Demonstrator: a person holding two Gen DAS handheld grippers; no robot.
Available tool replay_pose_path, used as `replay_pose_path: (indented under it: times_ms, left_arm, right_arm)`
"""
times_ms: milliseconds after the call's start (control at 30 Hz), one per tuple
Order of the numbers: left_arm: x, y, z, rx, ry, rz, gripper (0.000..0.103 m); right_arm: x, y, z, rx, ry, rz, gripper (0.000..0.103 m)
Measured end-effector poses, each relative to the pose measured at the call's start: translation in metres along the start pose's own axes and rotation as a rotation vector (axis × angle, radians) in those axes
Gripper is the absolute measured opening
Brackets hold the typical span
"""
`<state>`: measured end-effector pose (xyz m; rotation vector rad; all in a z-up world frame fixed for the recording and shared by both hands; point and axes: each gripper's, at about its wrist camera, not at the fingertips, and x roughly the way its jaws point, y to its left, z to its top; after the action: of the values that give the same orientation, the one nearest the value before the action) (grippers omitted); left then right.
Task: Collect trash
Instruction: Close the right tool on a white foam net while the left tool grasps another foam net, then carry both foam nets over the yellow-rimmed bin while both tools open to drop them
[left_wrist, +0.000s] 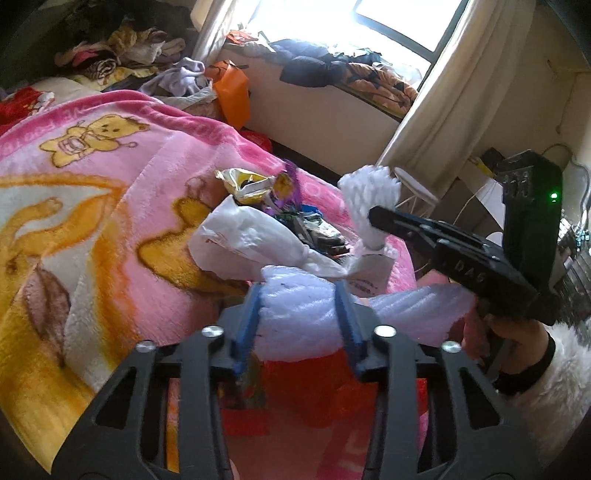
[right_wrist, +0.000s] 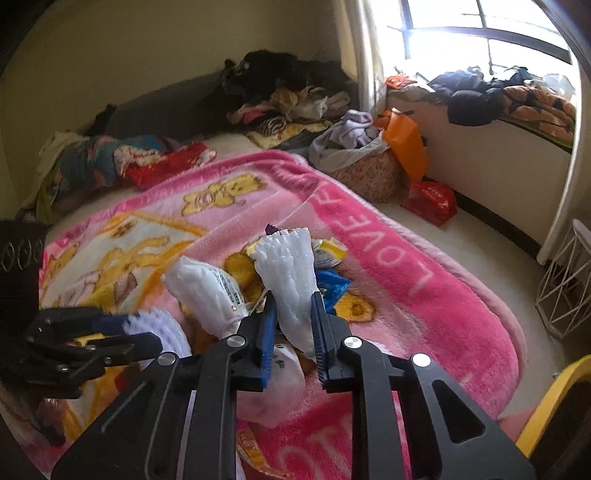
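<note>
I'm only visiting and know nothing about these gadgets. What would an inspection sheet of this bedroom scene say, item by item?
Surface: pink blanket with bear pictures, spread over a bed.
Job's things: white foam sleeve, second foam net, white plastic bag, snack wrappers heaped together.
Clutter: clothes pile at the bed's far end, orange bag, red bag on the floor.
Grippers: left claw shut on the foam sleeve; right claw shut on the foam net.
Cables: white leads by the far wall.
Surroundings: bright window, curtains, white wire stand.
</note>
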<state>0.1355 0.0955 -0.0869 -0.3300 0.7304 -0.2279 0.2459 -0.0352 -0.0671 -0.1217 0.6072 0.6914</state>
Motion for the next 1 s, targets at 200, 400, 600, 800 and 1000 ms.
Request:
replay_pose_path:
  times_ms: [200,400,600,800,1000]
  left_arm:
    - [-0.017,-0.024,0.005,0.034,-0.066,-0.014,0.016]
    - [-0.029,-0.053,0.013,0.094,-0.113,0.004,0.015]
    - [-0.035,-0.079,0.018,0.116,-0.141,-0.003,0.015]
    - [-0.029,-0.115,0.017,0.188,-0.134,-0.009,0.015]
    - [-0.013,-0.148,0.012,0.237,-0.103,-0.037,0.015]
  right_arm:
    - [-0.043,-0.014,0.004,0.085,-0.105,-0.003,0.018]
    - [-0.092,-0.041,0.003,0.2,-0.209,-0.019,0.018]
    - [-0.137,-0.076,-0.007,0.306,-0.293,-0.063,0.018]
    - [-0.172,-0.112,-0.023,0.396,-0.342,-0.112,0.018]
    - [-0.199,-0.139,-0.044,0.467,-0.37,-0.15,0.018]
